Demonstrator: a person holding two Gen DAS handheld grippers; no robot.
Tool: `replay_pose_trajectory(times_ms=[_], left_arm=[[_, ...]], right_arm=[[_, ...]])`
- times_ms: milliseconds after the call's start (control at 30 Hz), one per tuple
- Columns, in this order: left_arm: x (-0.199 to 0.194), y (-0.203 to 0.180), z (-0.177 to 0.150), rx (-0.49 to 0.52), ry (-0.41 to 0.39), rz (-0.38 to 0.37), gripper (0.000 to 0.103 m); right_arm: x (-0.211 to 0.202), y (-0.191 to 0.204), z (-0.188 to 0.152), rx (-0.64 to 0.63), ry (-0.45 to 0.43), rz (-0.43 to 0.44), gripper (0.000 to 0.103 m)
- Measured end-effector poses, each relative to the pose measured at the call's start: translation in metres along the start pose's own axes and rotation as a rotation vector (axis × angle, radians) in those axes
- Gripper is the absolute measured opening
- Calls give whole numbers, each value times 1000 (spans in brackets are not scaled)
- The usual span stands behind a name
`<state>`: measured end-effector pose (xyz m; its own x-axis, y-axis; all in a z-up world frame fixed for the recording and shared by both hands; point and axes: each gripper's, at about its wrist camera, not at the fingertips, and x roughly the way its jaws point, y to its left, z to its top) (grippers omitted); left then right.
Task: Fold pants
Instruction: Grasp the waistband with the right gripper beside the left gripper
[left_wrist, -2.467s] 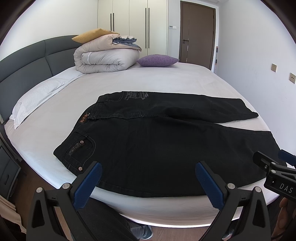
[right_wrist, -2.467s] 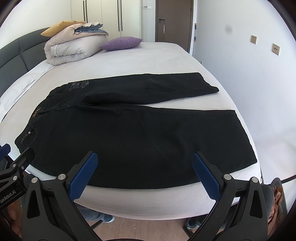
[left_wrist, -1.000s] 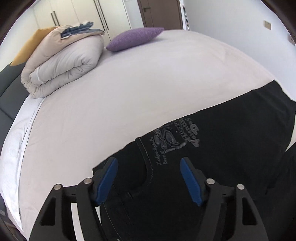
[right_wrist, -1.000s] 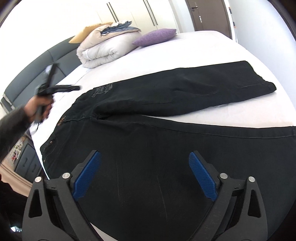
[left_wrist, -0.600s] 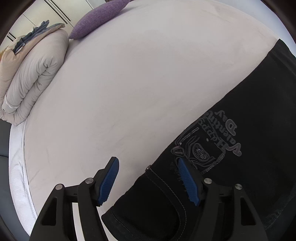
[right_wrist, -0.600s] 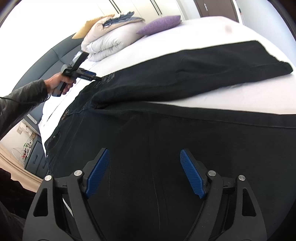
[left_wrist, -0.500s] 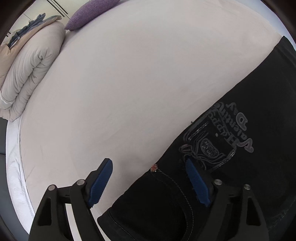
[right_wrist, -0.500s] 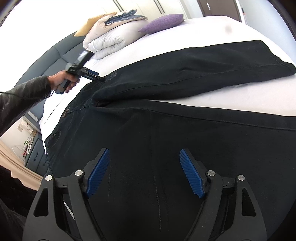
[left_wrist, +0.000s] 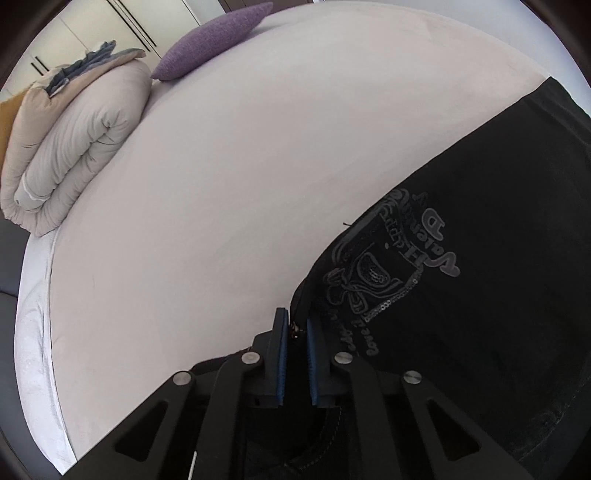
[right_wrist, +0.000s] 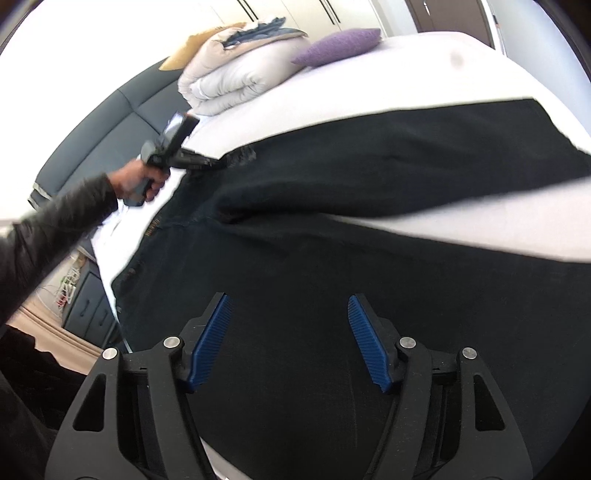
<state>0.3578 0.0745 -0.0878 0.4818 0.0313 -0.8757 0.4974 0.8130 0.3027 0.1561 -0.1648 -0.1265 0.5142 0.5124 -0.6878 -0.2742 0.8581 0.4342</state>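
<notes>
Black pants (right_wrist: 332, 236) lie spread flat on the white bed, legs apart, waist to the left. In the left wrist view the pants (left_wrist: 480, 295) fill the right side, with a grey printed emblem near the waistband. My left gripper (left_wrist: 294, 328) is shut on the far waistband corner of the pants; a small rivet shows between its blue pads. It also shows in the right wrist view (right_wrist: 207, 162), held in a hand at the far waist corner. My right gripper (right_wrist: 290, 325) is open and hovers above the near leg, touching nothing.
A rolled beige duvet (left_wrist: 74, 147) and a purple pillow (left_wrist: 214, 40) lie at the head of the bed (left_wrist: 221, 184). A dark padded headboard (right_wrist: 99, 129) stands to the left. A drawer unit (right_wrist: 88, 306) sits beside the bed.
My left gripper has closed from open onto the far waistband corner. My right gripper has moved closer over the near leg and stays open.
</notes>
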Motion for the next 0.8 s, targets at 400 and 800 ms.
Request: replay_pose_trajectory(times_ms=[400, 800], left_arm=[[-83, -33, -49, -34, -248, 93, 9], [-105, -47, -80, -42, -360, 143, 9]], right_arm=[[48, 94, 128, -344, -81, -47, 65], [212, 40, 194, 691, 171, 412, 65]])
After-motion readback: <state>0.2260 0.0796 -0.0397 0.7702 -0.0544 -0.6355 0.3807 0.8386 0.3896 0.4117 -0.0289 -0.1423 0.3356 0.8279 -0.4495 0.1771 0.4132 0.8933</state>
